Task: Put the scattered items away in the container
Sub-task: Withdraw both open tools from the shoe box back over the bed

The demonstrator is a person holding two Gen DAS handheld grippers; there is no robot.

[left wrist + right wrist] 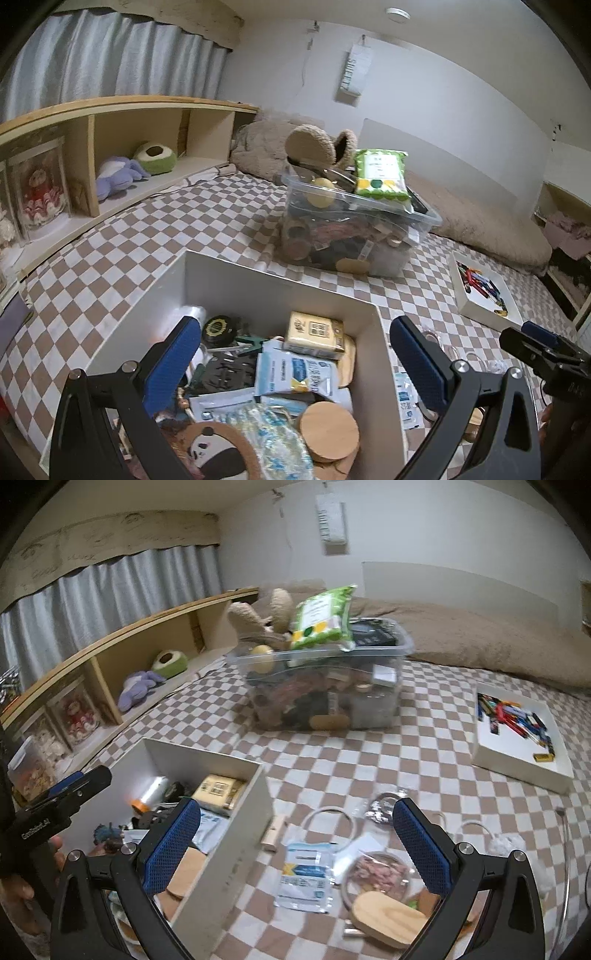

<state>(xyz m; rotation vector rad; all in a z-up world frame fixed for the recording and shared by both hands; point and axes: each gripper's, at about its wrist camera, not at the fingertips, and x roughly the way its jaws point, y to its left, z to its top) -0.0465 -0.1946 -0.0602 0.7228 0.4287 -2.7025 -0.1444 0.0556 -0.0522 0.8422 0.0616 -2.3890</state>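
A white open box [258, 280] [236, 834] on the checkered bed holds packets, round wooden coasters [328, 432], a tape roll and a yellow carton [317, 332]. My left gripper [295, 365] hovers open over the box with nothing between its blue pads. My right gripper [297, 843] stands open above items scattered on the cover to the right of the box: a blue-and-white packet [306, 875], a small wooden block [275, 832], a white ring [328, 823], a round clear-lidded dish [380, 875] and a wooden oval piece [388, 919]. Nothing is held.
A clear plastic bin [354, 218] [325, 686] heaped with things, a green packet on top, stands farther back. A white tray of pens [517, 738] [484, 291] lies at the right. A wooden shelf [110, 155] with plush toys runs along the left. A beige blanket [480, 638] lies behind.
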